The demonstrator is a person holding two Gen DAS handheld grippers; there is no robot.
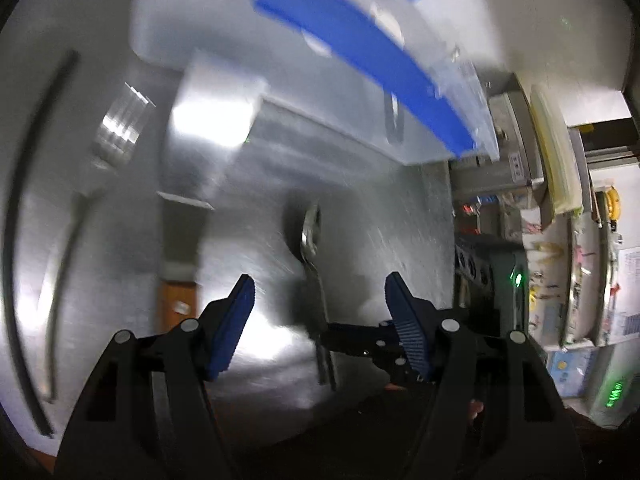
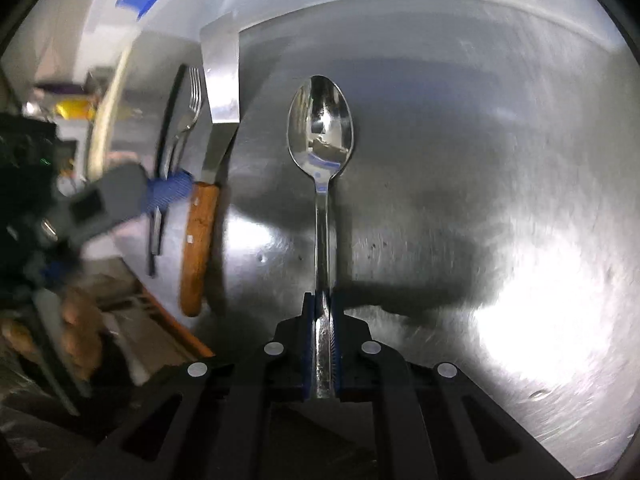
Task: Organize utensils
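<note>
You have a shiny silver spoon (image 2: 320, 132), a spatula (image 2: 204, 184) with silver blade and orange-brown wooden handle, a silver fork (image 2: 191, 108), a brushed grey steel table (image 2: 460, 184), and black grippers with ribbed blue pads (image 1: 236, 320).

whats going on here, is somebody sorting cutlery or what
A person with a handheld gripper in each hand is sorting utensils on a steel counter. The right gripper has its jaws shut on the handle of a spoon, bowl pointing away. The left gripper is open and holds nothing. A wooden-handled spatula and a fork lie to the spoon's left, and a clear bin with a blue strip sits behind.
</note>
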